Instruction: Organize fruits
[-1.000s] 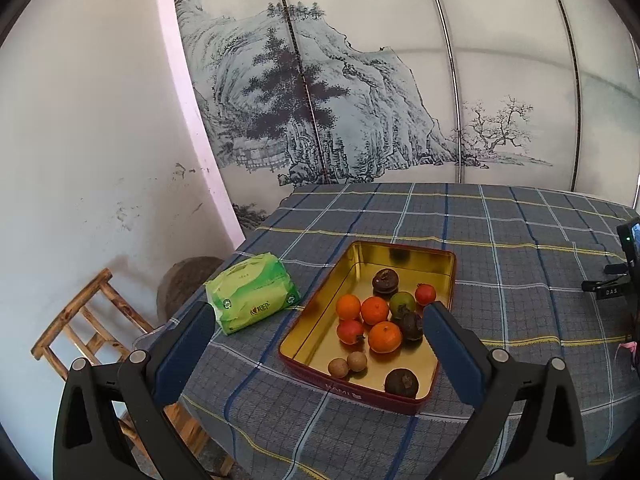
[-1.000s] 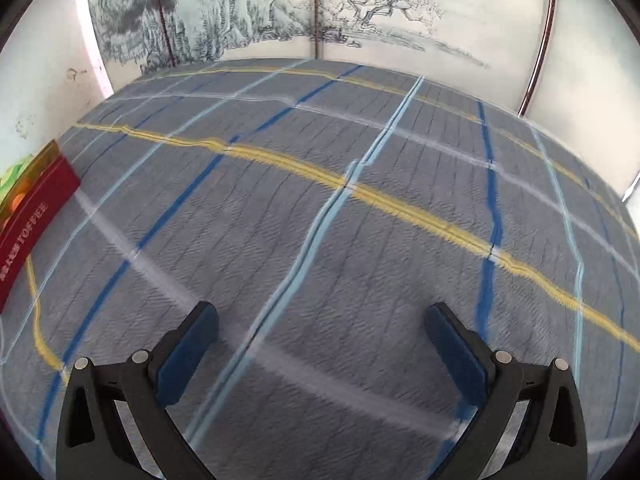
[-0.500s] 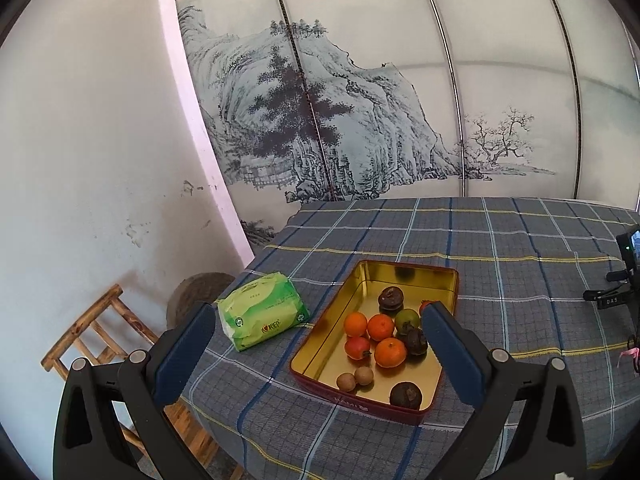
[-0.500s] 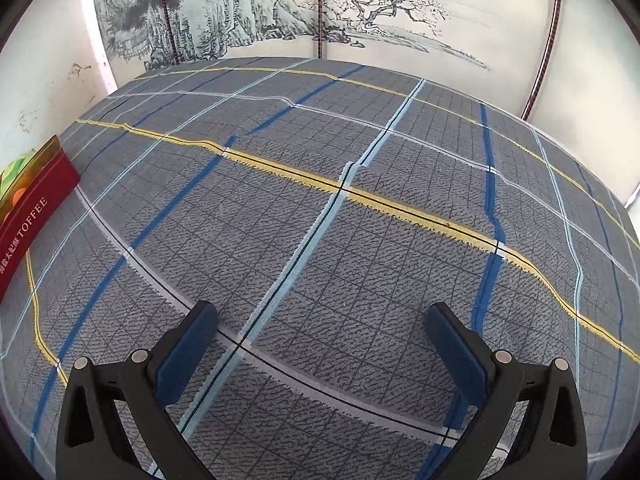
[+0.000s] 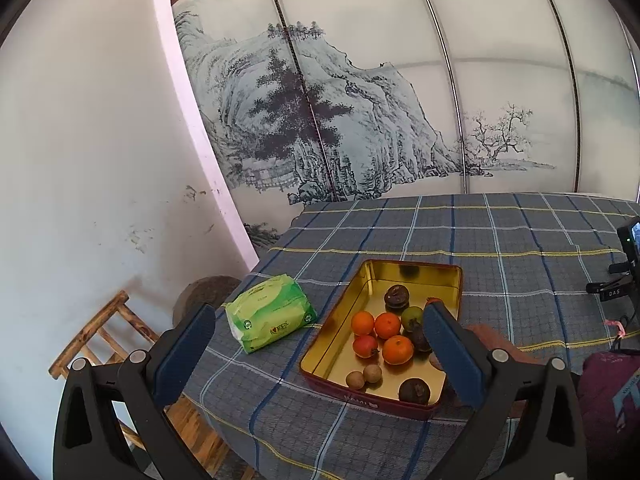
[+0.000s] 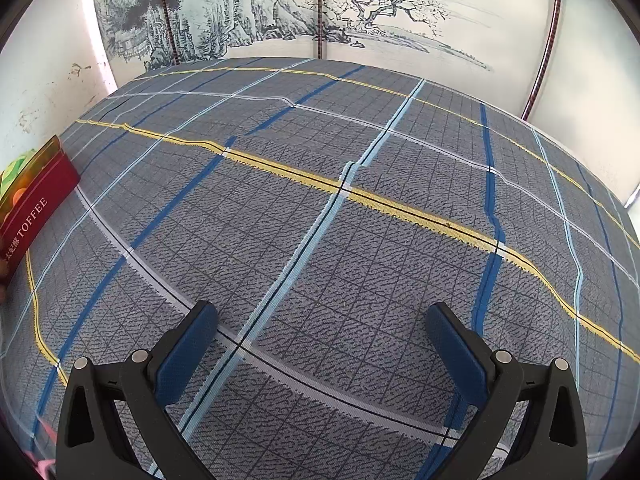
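The left gripper hangs above the near edge of the table, its jaws spread wide and empty. Past them a red tin with a gold inside sits on the blue plaid tablecloth, holding three oranges, a green fruit, dark round fruits and two small brown ones. A green tissue pack lies just left of the tin.

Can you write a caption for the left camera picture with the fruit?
Open left gripper hovers above a gold tin of mixed fruit, beside a green wipes pack on a plaid tablecloth.
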